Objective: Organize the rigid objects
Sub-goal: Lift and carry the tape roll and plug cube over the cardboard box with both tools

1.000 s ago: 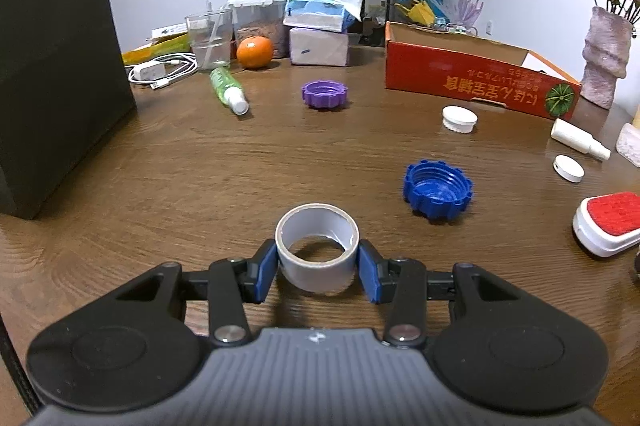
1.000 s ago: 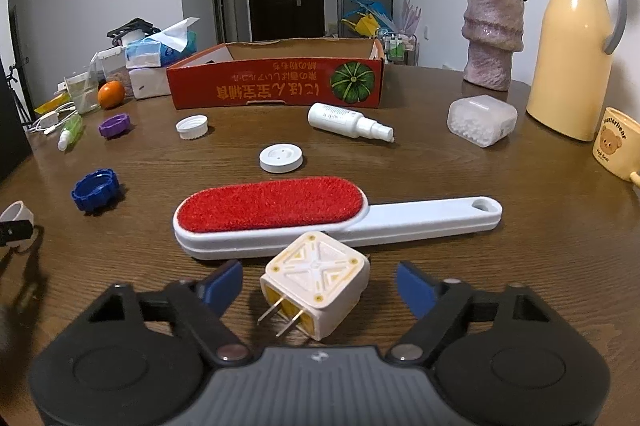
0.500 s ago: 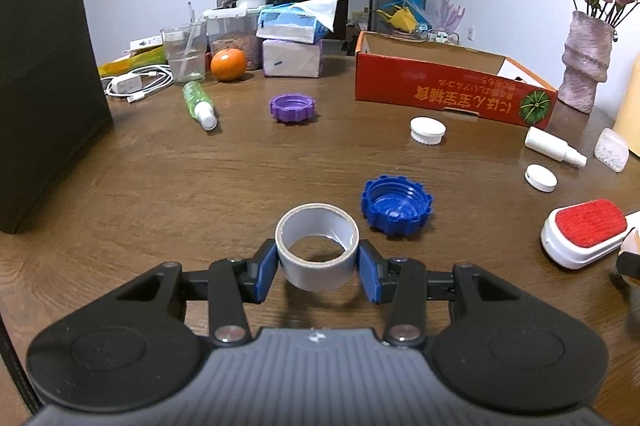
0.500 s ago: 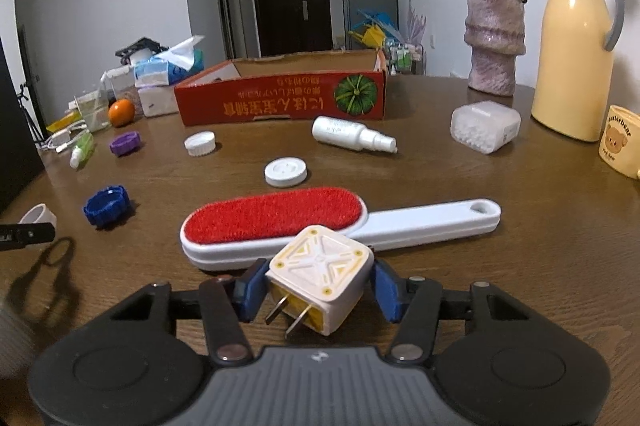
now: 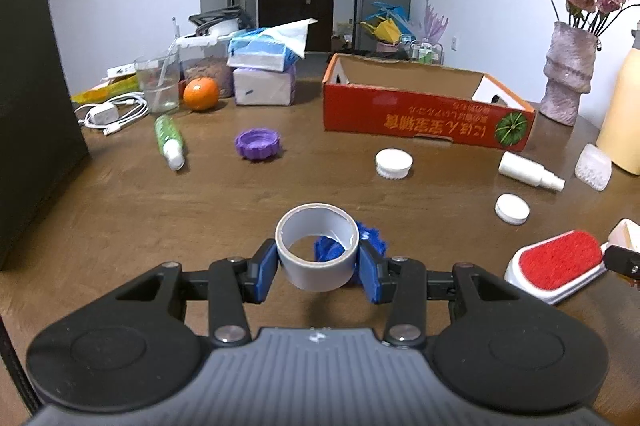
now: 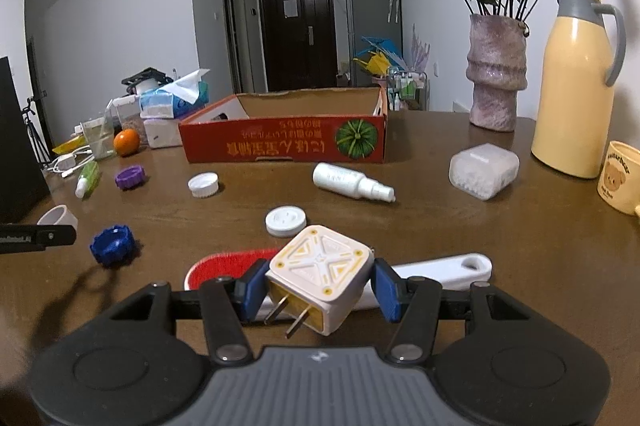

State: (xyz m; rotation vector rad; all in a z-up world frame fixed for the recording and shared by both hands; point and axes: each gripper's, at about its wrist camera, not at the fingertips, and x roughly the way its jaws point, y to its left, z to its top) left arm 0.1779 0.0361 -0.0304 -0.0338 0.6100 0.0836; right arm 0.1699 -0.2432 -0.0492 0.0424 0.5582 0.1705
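Both grip — left hand-held gripper [image 5: 319, 266] clamps tape roll [image 5: 316, 246], right hand-held gripper [image 6: 316, 292] plug adapter [image 6: 320, 274].

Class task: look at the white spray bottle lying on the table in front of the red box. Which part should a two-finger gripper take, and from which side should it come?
Probably the spray bottle by its wide cylindrical body, not the thin nozzle end. It lies on its side, clear of its neighbours, so come from above with the fingers across its width.

My left tongs [image 5: 318, 264] are clamped on the tape roll [image 5: 316, 246], held clear above the tabletop [image 5: 120, 206]. My right tongs [image 6: 318, 290] have just closed onto the plug adapter [image 6: 320, 270], both pads pressing its sides, tilted downward.
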